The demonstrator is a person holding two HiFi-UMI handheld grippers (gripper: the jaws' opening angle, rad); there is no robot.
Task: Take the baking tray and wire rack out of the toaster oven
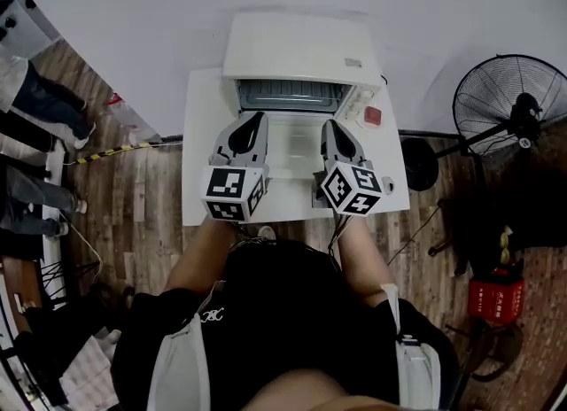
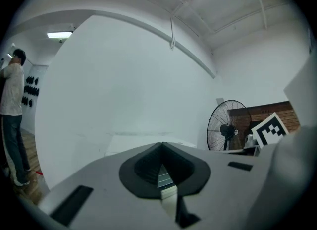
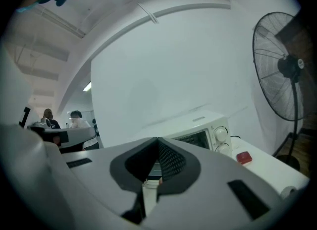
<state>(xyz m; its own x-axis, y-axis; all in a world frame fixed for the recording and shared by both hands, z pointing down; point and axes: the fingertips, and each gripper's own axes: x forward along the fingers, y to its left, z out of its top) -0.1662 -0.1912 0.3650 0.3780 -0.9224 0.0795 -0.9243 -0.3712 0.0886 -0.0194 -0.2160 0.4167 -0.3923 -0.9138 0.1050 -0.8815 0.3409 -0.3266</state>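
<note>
A white toaster oven (image 1: 301, 50) stands at the back of a white table (image 1: 199, 135). Its front shows a grey band with thin bars (image 1: 288, 95); the tray and the rack cannot be told apart there. In the right gripper view the oven (image 3: 198, 131) has a dark window and two knobs at its right. My left gripper (image 1: 259, 118) and right gripper (image 1: 329, 124) hover side by side just in front of the oven, pointing at it. The jaws of both meet at the tips, and nothing shows between them (image 2: 162, 144) (image 3: 157, 139).
A small red object (image 1: 373, 117) lies on the table right of the oven. A black standing fan (image 1: 509, 104) is off the table's right side, with a red crate (image 1: 496, 298) on the wooden floor nearer me. People stand at the far left (image 1: 31, 95).
</note>
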